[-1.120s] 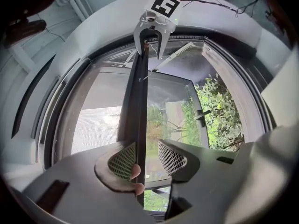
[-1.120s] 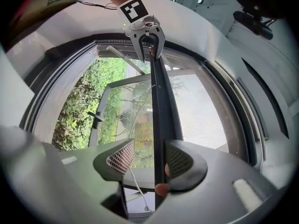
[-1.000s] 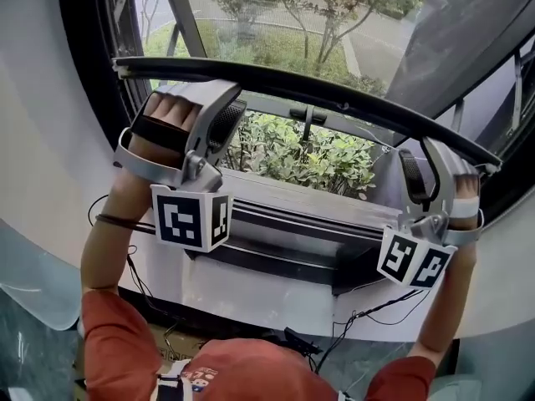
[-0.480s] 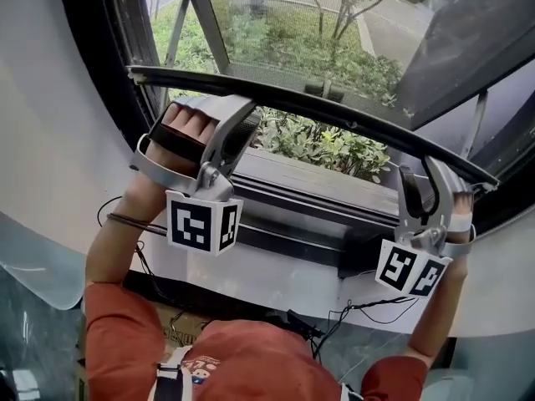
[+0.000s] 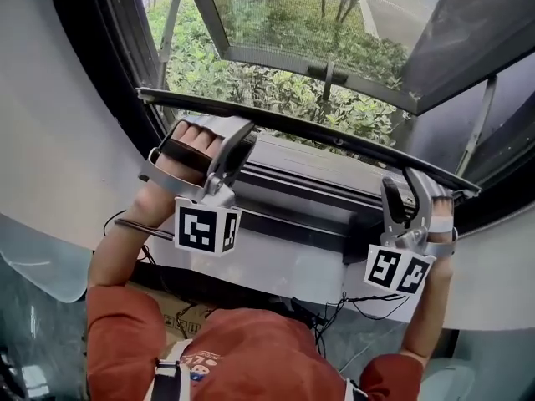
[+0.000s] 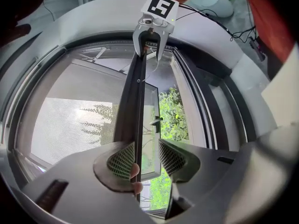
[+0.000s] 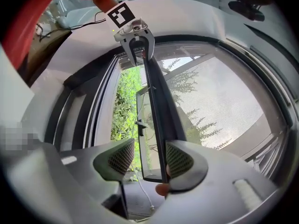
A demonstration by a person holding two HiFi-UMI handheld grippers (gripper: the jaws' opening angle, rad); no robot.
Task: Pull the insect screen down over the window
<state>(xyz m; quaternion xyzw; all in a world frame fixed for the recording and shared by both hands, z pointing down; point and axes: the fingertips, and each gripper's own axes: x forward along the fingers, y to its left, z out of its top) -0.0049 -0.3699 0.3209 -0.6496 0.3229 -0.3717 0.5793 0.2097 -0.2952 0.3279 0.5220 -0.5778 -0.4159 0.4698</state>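
Observation:
The insect screen's dark bottom bar (image 5: 309,129) spans the window a little above the sill, with grey mesh (image 5: 276,23) stretched above it. My left gripper (image 5: 219,140) straddles the bar's left end and my right gripper (image 5: 410,190) its right end. In the left gripper view the bar (image 6: 135,92) lies against one pad of the left gripper (image 6: 145,155), with a gap to the other pad. In the right gripper view the bar (image 7: 156,106) likewise rests on one pad of the right gripper (image 7: 149,158). Both stand open. A fingertip (image 6: 135,171) shows at the bar.
Below the bar is the dark sill track (image 5: 318,195) on a white ledge. Outside, a glass sash with a handle (image 5: 326,73) is swung open over green bushes. Cables (image 5: 359,303) hang under the ledge. White wall curves on both sides.
The bar and both grippers have come down toward the sill together. More mesh shows above the bar, and the gap of bare opening below it has narrowed.

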